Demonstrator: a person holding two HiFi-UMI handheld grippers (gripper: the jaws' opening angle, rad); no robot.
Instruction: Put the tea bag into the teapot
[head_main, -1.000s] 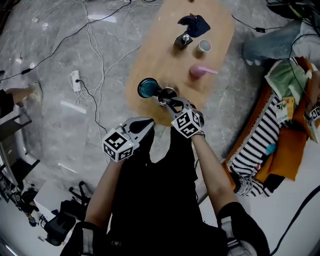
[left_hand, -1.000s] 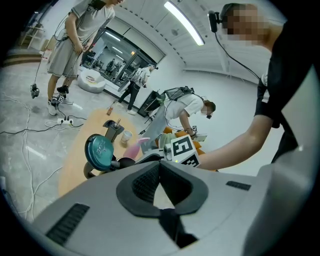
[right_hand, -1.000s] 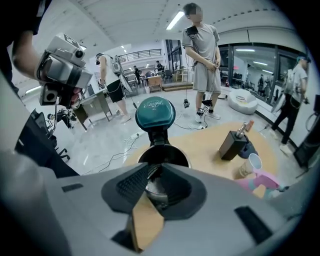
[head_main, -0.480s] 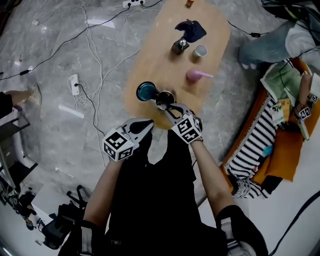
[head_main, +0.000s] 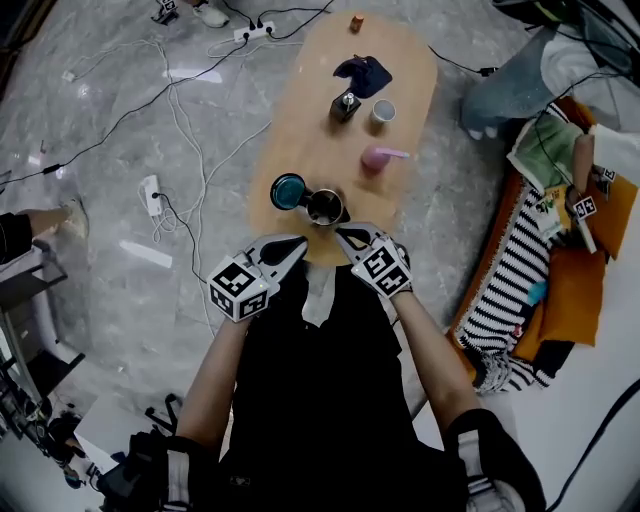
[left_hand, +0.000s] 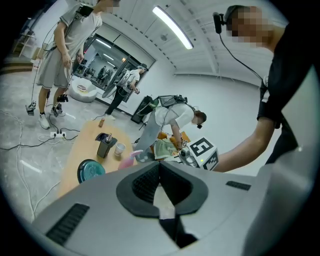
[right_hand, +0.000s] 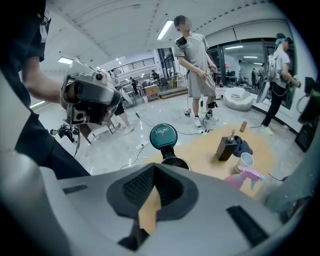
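Searching every view for the tea bag turns up nothing. It lies nowhere on the wood and hangs from neither tool, and the dark inside of the round steel teapot (head_main: 325, 207) is too small to read. My guess is that it may already be in there, though I cannot confirm it. The teapot stands open at the near end of the oval wooden bench (head_main: 305, 120), with its teal round lid (head_main: 289, 190) set at 10 o'clock of the mouth, which leaves the opening free from above. At 5 o'clock of the pot, just beside it, the right gripper (head_main: 343, 233) points at the mouth with its jaws pressed together. The tan sliver in the slot behind their tips matches the wood below and reads as bench seen through, not as something held. The left gripper (head_main: 302, 241) hangs at 7 o'clock, off the bench edge, its jaws likewise closed on nothing and aimed across toward its partner, seemingly the idle tool held out of the way. Farther up the bench, toward 12 and 1 o'clock and well apart from the pot, stand a pink spray bottle (head_main: 376, 157), a small white cup (head_main: 383, 110), a dark square bottle (head_main: 345, 105) and a crumpled dark blue cloth (head_main: 363, 70), none crowding the path to the teapot.
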